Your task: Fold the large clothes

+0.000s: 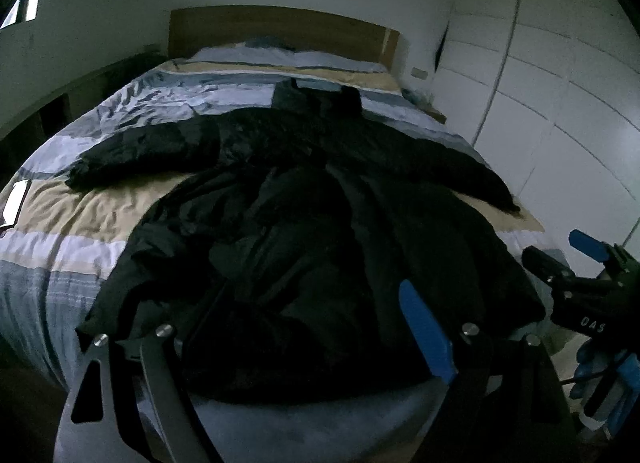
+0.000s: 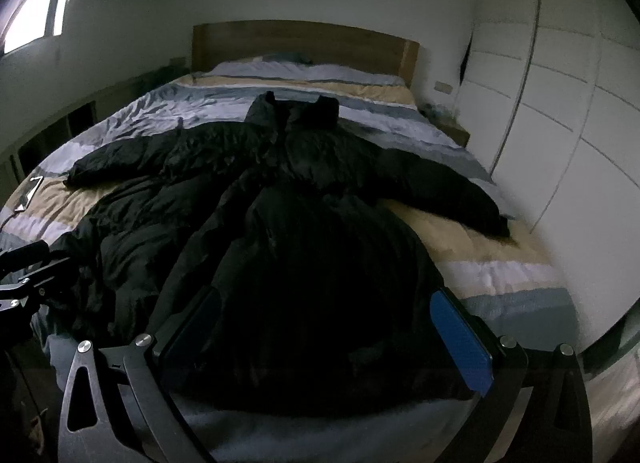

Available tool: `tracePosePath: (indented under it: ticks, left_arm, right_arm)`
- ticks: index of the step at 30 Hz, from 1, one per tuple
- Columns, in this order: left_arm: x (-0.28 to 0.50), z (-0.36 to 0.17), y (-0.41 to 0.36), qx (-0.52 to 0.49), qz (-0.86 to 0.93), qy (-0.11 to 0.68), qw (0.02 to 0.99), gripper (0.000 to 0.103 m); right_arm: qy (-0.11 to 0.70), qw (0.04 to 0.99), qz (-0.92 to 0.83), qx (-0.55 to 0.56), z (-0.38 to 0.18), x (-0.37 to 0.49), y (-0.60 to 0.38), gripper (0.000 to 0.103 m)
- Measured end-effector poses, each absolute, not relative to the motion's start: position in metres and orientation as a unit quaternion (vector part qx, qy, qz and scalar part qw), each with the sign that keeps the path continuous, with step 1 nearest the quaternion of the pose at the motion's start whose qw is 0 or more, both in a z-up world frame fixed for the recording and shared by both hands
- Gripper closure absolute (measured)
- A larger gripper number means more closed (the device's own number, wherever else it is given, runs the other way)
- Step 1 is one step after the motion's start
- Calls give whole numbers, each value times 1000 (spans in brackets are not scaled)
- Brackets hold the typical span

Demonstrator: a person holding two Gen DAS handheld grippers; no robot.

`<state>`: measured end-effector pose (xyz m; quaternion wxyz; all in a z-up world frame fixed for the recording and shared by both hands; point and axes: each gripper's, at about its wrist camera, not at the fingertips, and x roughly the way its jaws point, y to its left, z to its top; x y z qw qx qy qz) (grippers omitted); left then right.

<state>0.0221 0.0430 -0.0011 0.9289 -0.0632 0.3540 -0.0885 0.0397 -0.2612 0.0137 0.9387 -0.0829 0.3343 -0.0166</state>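
A large black padded coat (image 1: 304, 215) lies spread face up on the striped bed cover (image 1: 80, 207), collar toward the headboard, both sleeves stretched out sideways. It also shows in the right wrist view (image 2: 304, 223). My left gripper (image 1: 292, 327) is open over the coat's hem at the foot of the bed, its blue right pad (image 1: 424, 327) showing. My right gripper (image 2: 324, 327) is open over the hem further right, blue pads on both sides. The right gripper also shows at the right edge of the left wrist view (image 1: 576, 263).
A wooden headboard (image 2: 304, 43) and pillows stand at the far end. White wardrobe doors (image 2: 560, 123) run along the right side of the bed. A phone (image 1: 16, 199) lies on the cover at the left. A dark shelf unit (image 2: 60, 123) lines the left wall.
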Motion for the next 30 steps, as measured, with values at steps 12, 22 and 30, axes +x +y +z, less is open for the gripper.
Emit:
tracePosePath:
  ticks: [12, 22, 30]
  left_arm:
    - [38, 19, 68, -70, -54, 349, 933, 18]
    - [74, 49, 79, -81, -36, 353, 931, 18]
    - [117, 71, 72, -68, -17, 351, 934, 18]
  right_arm:
    - [322, 942, -18, -89, 39, 63, -255, 0]
    - [310, 947, -25, -85, 56, 101, -261, 0]
    - [297, 952, -29, -71, 63, 135, -276, 0]
